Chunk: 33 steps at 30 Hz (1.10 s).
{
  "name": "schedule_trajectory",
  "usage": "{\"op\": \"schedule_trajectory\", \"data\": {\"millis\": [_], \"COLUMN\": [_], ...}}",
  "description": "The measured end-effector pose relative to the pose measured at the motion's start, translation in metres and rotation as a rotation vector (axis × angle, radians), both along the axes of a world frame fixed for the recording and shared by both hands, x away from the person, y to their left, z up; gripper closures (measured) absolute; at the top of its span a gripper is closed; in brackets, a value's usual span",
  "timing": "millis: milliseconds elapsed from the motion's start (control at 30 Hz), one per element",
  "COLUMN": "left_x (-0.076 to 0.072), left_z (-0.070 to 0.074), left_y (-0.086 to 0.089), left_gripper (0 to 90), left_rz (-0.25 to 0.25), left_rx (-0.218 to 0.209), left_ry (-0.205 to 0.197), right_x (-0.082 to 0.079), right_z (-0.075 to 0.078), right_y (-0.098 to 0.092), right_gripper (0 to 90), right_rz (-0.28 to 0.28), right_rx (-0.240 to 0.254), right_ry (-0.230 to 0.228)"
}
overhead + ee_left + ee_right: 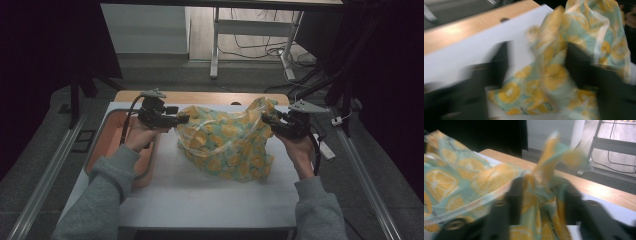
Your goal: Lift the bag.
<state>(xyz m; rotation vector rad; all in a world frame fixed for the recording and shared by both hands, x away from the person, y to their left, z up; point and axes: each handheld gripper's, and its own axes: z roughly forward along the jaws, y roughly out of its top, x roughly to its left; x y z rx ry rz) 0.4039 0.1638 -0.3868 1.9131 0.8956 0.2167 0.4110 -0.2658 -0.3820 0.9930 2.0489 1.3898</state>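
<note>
High view: both jaws stand apart around the cloth [225, 142]; soft, light, slippery, best pinched at corners beside each gripper.

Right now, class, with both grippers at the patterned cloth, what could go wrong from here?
1. The left gripper stands open with the cloth loose between its jaws, so that side may drop.
2. The right gripper has only a bunched edge between its jaws; a pull could slide it free.
3. The orange tray sits beside the left hand and could catch the cloth.
</note>
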Motion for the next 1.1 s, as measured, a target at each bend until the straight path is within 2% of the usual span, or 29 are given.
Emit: {"op": "schedule_trajectory", "data": {"millis": [100, 200, 300, 433, 533, 633, 800, 867, 933, 1100], "left_x": [-0.008, -0.016, -0.030, -0.049, -0.063, -0.075, -0.091, -0.096, -0.098, -0.103], "left_z": [0.005, 0.007, 0.002, -0.007, -0.013, -0.020, -0.034, -0.042, -0.049, -0.060], "left_y": [0.008, 0.018, 0.024, 0.029, 0.033, 0.036, 0.039, 0.041, 0.042, 0.042], "left_gripper": [14.1, 11.8, 12.4, 13.7, 14.1, 15.1, 16.8, 17.5, 17.6, 18.0], "left_rz": [0.003, 0.005, -0.012, -0.013, -0.010, -0.016, -0.021, -0.015, -0.013, -0.012], "left_rx": [-0.010, -0.009, 0.021, 0.052, 0.074, 0.094, 0.130, 0.127, 0.129, 0.159], "left_ry": [-0.023, -0.022, -0.019, -0.008, -0.001, 0.004, 0.028, 0.040, 0.053, 0.075], "right_x": [-0.005, -0.011, -0.020, -0.034, -0.047, -0.061, -0.080, -0.084, -0.087, -0.091], "right_z": [0.002, 0.003, 0.003, 0.001, -0.003, -0.011, -0.032, -0.042, -0.050, -0.066], "right_y": [-0.003, -0.011, -0.019, -0.029, -0.036, -0.038, -0.035, -0.032, -0.029, -0.027], "right_gripper": [33.7, 29.7, 22.9, 18.8, 18.9, 21.4, 26.0, 26.4, 27.1, 28.0], "right_rz": [-0.002, 0.006, 0.011, 0.032, 0.041, 0.066, 0.108, 0.127, 0.138, 0.162], "right_rx": [-0.002, 0.011, 0.025, 0.058, 0.066, 0.043, -0.015, -0.026, -0.066, -0.085], "right_ry": [0.015, 0.029, 0.053, 0.077, 0.080, 0.071, 0.057, 0.067, 0.064, 0.069]}}
